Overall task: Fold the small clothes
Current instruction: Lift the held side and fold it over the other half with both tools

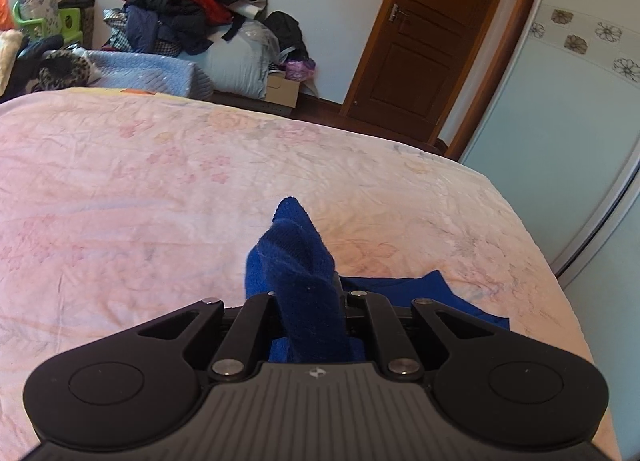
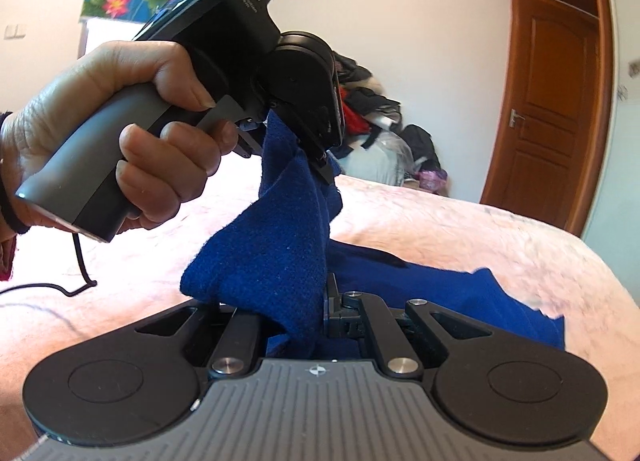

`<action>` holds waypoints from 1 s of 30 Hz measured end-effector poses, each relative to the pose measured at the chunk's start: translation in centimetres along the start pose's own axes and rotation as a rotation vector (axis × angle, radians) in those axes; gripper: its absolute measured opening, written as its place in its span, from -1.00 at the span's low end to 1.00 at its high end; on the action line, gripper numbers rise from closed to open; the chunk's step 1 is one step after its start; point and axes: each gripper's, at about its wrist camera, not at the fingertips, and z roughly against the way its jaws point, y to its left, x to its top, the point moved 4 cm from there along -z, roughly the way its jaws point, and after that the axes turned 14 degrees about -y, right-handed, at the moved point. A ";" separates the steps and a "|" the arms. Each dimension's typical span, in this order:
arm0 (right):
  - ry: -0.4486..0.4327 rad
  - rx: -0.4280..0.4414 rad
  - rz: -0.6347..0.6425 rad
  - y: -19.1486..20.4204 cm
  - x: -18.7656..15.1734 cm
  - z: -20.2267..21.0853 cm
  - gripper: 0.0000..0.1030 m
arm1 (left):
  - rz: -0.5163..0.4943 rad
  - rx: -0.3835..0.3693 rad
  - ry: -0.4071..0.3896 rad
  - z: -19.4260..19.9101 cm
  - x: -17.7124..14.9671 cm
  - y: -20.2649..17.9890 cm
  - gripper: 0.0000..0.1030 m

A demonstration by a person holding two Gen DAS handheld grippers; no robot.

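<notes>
1. Nearest the lens in the right wrist view sits the ribbed grey housing of the right gripper (image 2: 320,301), flanked by two smooth matte-black round lobes with steel pivot pins.
2. Its black jaws stand drawn together, clamped on a bunched fold of the blue knit garment (image 2: 276,253), a soft, fuzzy, thick-woven cloth with slightly frayed edges.
3. The left gripper (image 1: 310,293) has the same ribbed grey and black build; its jaws too are pressed together on a twisted, rope-like ridge of the same cloth, which rises to a rounded peak beyond the jaws.
4. In the right wrist view the left gripper (image 2: 320,149) hangs above and to the left, tilted downward, and pinches an upper edge of the garment so that the cloth drapes in a slack sheet between the two tools.
5. A left hand (image 2: 120,133) wraps the smooth grey pistol-shaped handle, fingers curled around it; a thin black cable (image 2: 80,261) trails from its base.
6. The rest of the garment lies flat and creased on the bedspread (image 1: 140,181), to the right of both grippers.
7. The bedspread is pale pink, plush, finely wrinkled, with a faded flower print.
8. Beyond the bed stands a lumpy clothes pile (image 1: 188,1), red and dark fabrics, and a panelled brown wooden door (image 1: 432,33) with a metal handle.
</notes>
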 end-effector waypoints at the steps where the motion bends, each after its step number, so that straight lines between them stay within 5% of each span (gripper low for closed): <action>1: -0.001 -0.007 -0.005 -0.3 -0.1 0.3 -0.85 | -0.008 -0.003 -0.003 -0.1 0.0 -0.7 -0.83; 30: 0.082 -0.159 -0.496 -15.3 -6.2 1.8 -0.84 | -0.249 -0.104 0.132 -8.3 -7.3 -16.6 -0.83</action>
